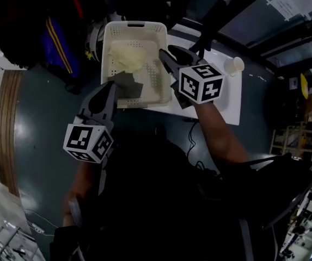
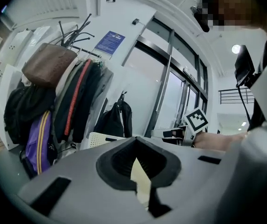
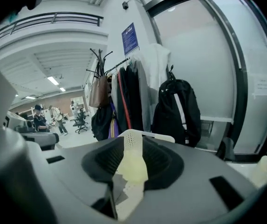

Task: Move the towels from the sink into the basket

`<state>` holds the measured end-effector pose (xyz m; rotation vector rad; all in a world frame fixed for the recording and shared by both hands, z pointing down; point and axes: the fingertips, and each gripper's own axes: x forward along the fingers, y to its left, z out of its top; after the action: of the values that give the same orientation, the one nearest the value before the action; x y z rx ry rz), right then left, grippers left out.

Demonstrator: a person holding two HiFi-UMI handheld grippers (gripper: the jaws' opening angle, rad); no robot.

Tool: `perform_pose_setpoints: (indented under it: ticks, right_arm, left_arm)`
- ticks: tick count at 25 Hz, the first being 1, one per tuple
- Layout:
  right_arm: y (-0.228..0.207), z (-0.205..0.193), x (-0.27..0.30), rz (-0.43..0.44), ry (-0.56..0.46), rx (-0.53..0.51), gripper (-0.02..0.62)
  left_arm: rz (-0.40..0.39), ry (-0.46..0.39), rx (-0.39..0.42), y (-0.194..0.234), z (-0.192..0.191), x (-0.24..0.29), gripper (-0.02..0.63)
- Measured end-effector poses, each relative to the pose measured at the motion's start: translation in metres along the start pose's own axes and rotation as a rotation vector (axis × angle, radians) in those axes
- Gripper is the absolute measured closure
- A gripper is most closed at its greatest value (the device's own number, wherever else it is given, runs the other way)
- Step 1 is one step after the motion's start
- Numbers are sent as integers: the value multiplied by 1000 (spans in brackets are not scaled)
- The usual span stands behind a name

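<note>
A white perforated basket (image 1: 131,25) stands on a white table (image 1: 224,106). A pale yellow towel (image 1: 126,56) and a grey towel (image 1: 128,86) lie inside it. My left gripper (image 1: 110,85) hovers at the basket's near rim beside the grey towel, jaws a narrow gap apart with nothing between them. My right gripper (image 1: 165,53) hangs over the basket's right side, jaws apart and empty. Through the left gripper (image 2: 140,174) gap I see the yellow towel (image 2: 141,178). Through the right gripper (image 3: 131,171) gap I see the basket (image 3: 131,139), the yellow towel (image 3: 133,167) and the grey towel (image 3: 119,186). No sink is in view.
A coat rack with jackets and bags (image 2: 54,101) stands left of the basket. A black backpack (image 3: 177,111) hangs behind it against a glass wall. A white cup (image 1: 233,65) sits on the table's far right corner. A black cable (image 1: 191,137) hangs below the table edge.
</note>
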<state>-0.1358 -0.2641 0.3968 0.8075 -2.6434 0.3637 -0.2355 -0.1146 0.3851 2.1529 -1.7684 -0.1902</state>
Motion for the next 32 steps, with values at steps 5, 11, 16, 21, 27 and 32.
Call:
perform_pose_setpoints:
  ticks: [5,11,16,21,27,32]
  right_arm:
    - [-34,-3,-61,-68,-91,45,535]
    - [-80,-7,-122,-146,-148,73,572]
    - [-115,-16,-159,-208,-172,103,584]
    - [-139,-28,-175,-236,-173,124,586]
    - [-166,-46,-180,-264,-125,106,581]
    - [-197,-95,-165,-266,-5,144,454]
  left_arm:
    - [-64,10,29,-42,-4,26,603]
    - [-137,20,61,-98,-3,62,603]
    - [-184,33,92,-133,-4,89,603]
    - [-208,51,99,-155,-11,113,603]
    - [-215,90,111,-178,-21,133,603]
    - [-208,154,115,-195,-45,153,603]
